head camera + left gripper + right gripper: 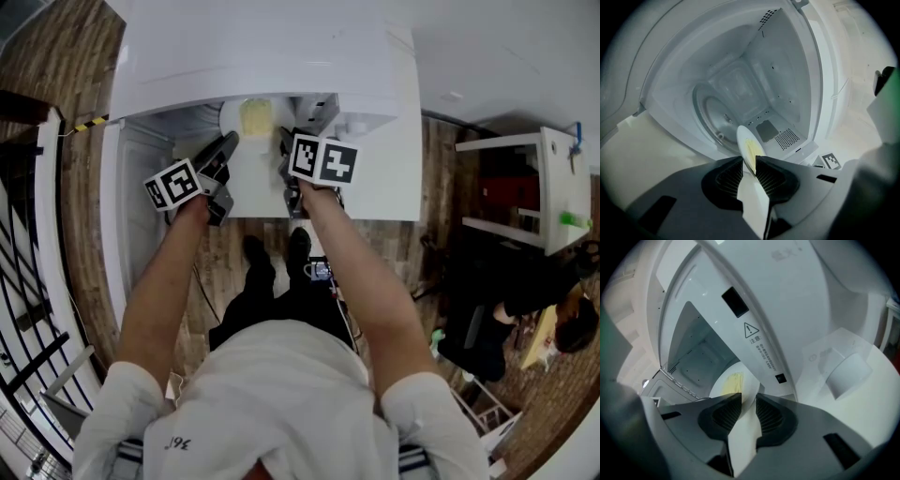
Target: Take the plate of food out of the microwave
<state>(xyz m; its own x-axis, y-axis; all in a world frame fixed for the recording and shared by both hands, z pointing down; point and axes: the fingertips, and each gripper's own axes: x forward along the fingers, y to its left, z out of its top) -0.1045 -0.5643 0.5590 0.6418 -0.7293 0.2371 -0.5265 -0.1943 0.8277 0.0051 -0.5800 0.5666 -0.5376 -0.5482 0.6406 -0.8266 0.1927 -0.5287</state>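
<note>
Holding the plate (232, 114) by both sides, we have it at the mouth of the open microwave (262, 56), with the yellow food (256, 118) lying on it. The left gripper (230, 141) pinches the plate's left rim; in the left gripper view that rim runs edge-on between its pads. The right gripper (284, 139) pinches the right rim the same way, its pads closed on the white edge. Farther in, the round turntable (712, 112) lies bare on the cavity floor. The microwave stands on a white table (375, 187).
</note>
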